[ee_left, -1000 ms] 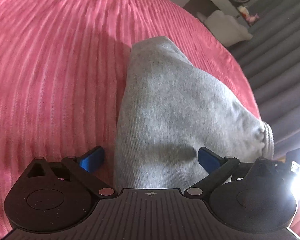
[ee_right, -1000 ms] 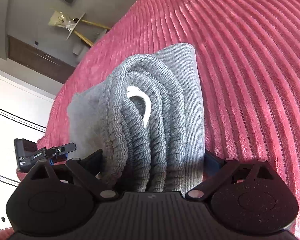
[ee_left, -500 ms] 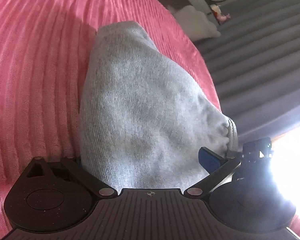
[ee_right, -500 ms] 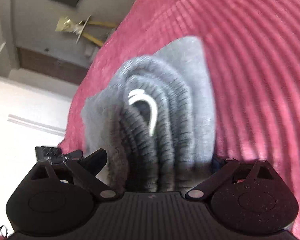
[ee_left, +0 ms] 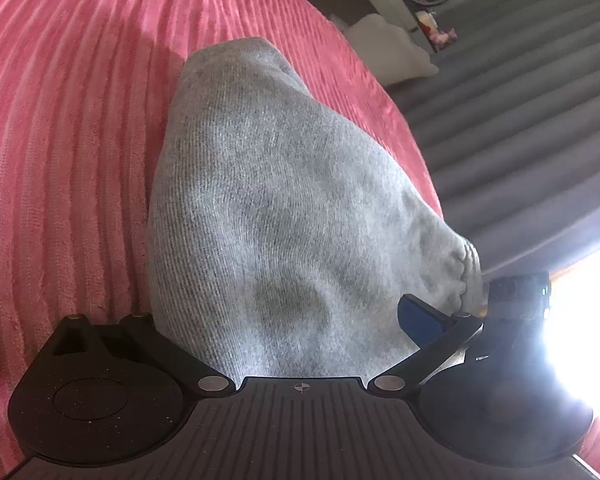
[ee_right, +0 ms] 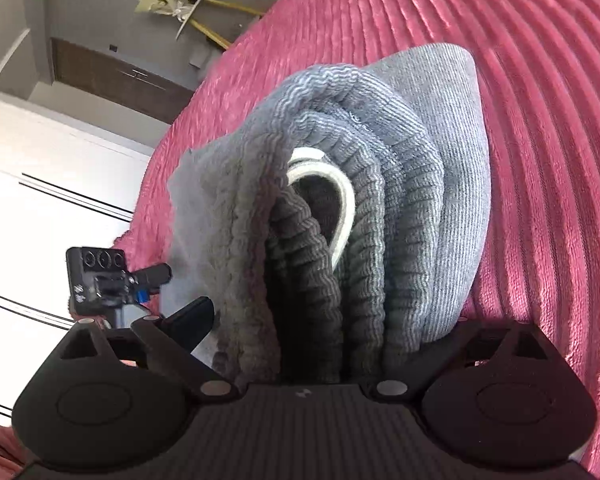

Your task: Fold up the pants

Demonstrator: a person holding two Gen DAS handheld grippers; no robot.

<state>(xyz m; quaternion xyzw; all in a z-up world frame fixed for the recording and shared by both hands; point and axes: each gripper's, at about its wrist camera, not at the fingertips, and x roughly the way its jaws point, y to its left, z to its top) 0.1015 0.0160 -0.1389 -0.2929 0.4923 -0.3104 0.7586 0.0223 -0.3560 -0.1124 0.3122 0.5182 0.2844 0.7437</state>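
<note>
The grey pants (ee_left: 284,184) are a thick folded bundle over the pink ribbed bedspread (ee_left: 60,160). My left gripper (ee_left: 284,312) is shut on the smooth folded side; its blue right pad (ee_left: 420,316) shows, while cloth hides the left one. My right gripper (ee_right: 332,320) is shut on the stacked ribbed waistband end of the pants (ee_right: 340,208), where a white drawstring loop (ee_right: 342,204) shows. Its left finger (ee_right: 192,320) is visible and the right finger is behind cloth. Each wrist view shows the other gripper at the bundle's far end.
The bedspread (ee_right: 540,160) stretches all around the bundle. Dark grey curtains (ee_left: 520,120), a white cushion and a round mirror lie beyond the bed's edge in the left wrist view. White wardrobe doors (ee_right: 40,200) and a brown cabinet stand past the bed in the right wrist view.
Both grippers have shifted together with the bundle between them. Cloth has slid over my left gripper's left pad, which showed one second ago. The waistband stack looms closer in the right wrist view.
</note>
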